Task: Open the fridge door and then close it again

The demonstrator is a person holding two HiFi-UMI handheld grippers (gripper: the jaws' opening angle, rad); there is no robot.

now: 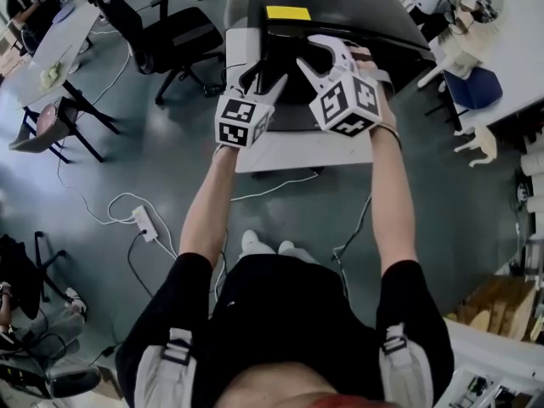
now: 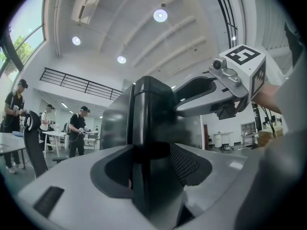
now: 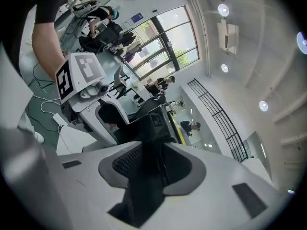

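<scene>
The fridge door [image 2: 149,121] — its dark edge clamped between the fingers of the left gripper [image 1: 262,87] and the right gripper [image 1: 315,58], in front of the person — is best swung smoothly along its own arc, both grips kept square.

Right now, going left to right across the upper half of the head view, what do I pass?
Black office chair → left gripper → right gripper → blue seat.
</scene>
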